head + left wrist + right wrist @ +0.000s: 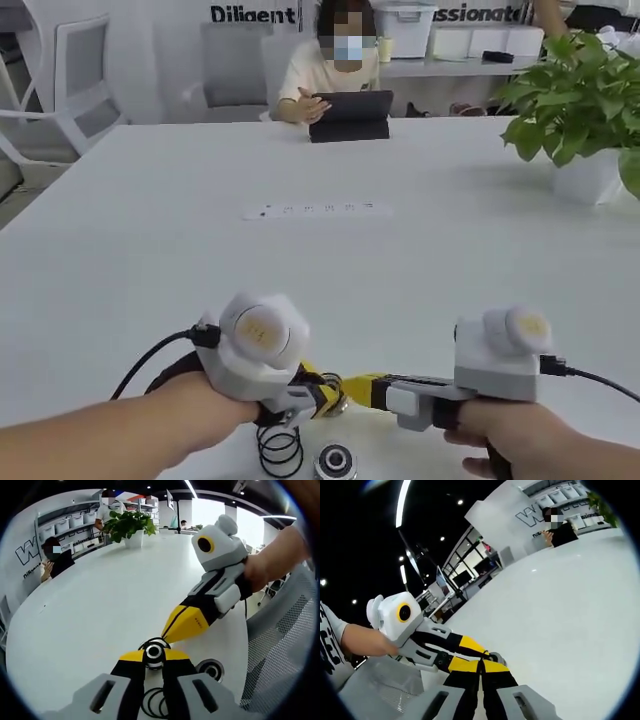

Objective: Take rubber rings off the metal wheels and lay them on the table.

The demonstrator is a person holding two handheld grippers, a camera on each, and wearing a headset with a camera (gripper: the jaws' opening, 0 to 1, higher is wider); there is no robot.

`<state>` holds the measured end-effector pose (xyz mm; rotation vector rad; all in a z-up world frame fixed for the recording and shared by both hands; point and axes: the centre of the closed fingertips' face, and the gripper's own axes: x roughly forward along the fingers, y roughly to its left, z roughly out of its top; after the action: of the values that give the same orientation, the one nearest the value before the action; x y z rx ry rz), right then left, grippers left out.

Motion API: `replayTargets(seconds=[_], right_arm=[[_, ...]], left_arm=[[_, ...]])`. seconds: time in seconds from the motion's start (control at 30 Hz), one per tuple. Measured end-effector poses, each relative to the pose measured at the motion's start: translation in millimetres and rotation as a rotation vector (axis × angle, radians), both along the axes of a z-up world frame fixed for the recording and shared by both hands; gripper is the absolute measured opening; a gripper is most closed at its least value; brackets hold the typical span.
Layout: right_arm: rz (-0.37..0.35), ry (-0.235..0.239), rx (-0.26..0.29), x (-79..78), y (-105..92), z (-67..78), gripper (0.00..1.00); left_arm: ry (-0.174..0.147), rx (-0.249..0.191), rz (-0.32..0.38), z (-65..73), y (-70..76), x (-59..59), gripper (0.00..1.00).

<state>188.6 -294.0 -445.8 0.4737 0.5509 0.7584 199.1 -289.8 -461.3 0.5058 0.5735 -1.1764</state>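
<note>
Loose rings (150,702) half hidden; left gripper (154,657) clamps wheel (154,651); right gripper (481,664) closed, contents unclear.

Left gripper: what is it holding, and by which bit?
A small round silver metal wheel, pinched at its opposite sides by the left gripper.

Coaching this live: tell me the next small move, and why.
Probably draw the right gripper back to peel the ring free: the left gripper clamps a wheel, the right's shut tips meet its rim, and stripped rings already lie on the table.
</note>
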Motion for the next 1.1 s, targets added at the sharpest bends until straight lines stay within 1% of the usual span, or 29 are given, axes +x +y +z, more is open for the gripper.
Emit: replayTargets(seconds=[0.03,0.1,0.13,0.17,0.23,0.3,0.37,0.4,0.5,0.57,0.67,0.77,0.83,0.93,1.1], right_arm=[[-0.004,0.003,-0.004,0.4,-0.6,-1.0,0.00],[-0.006,0.002,-0.010,0.7,-0.5,-1.5,0.00],[-0.009,0.002,-0.019,1.6,-1.2,-2.8,0.00],[-0.009,0.001,-0.023,1.8,-1.2,-3.2,0.00],[-0.011,0.000,-0.023,2.3,-0.7,-2.6,0.00],[-0.013,-0.004,-0.026,2.6,-0.6,-1.4,0.00],[-0.013,-0.004,-0.026,3.0,-0.7,-1.1,0.00],[-0.015,-0.007,-0.027,3.5,-1.1,-0.9,0.00],[-0.020,-0.005,-0.019,4.0,-1.4,0.0,0.00],[-0.019,-0.006,-0.017,3.7,-1.3,0.7,0.00],[-0.022,-0.006,-0.011,3.5,-1.3,2.4,0.00],[-0.023,-0.009,-0.002,4.4,-1.4,5.4,0.00],[-0.021,-0.012,0.003,4.5,-0.5,7.4,0.00],[-0.015,-0.019,0.013,4.6,2.5,12.7,0.00],[-0.006,-0.027,0.023,5.0,7.6,18.5,0.00]], left_arm=[[0.000,-0.001,0.000,0.1,-0.1,0.0,0.07],[0.013,-0.004,0.014,0.1,0.2,-0.2,0.07],[0.013,-0.003,0.013,0.3,0.2,-0.3,0.07],[0.009,-0.002,0.011,0.4,0.2,-0.5,0.07],[-0.016,0.007,-0.008,1.0,0.2,-1.4,0.07],[-0.018,0.010,-0.011,1.6,0.7,-2.2,0.08],[-0.011,0.006,-0.010,3.3,1.4,-3.1,0.09],[-0.006,0.000,-0.009,5.0,2.0,-3.5,0.09],[-0.003,-0.022,-0.009,10.9,3.1,-4.6,0.11],[-0.004,-0.028,-0.016,14.4,4.8,-5.9,0.12],[-0.004,-0.042,-0.030,20.1,7.5,-9.2,0.19],[-0.017,-0.046,-0.046,25.8,12.6,-11.6,0.20],[-0.018,-0.054,-0.048,29.6,15.5,-12.1,0.22],[-0.017,-0.080,-0.043,39.2,20.9,-13.3,0.23],[-0.020,-0.107,-0.037,50.2,29.4,-14.5,0.28]])
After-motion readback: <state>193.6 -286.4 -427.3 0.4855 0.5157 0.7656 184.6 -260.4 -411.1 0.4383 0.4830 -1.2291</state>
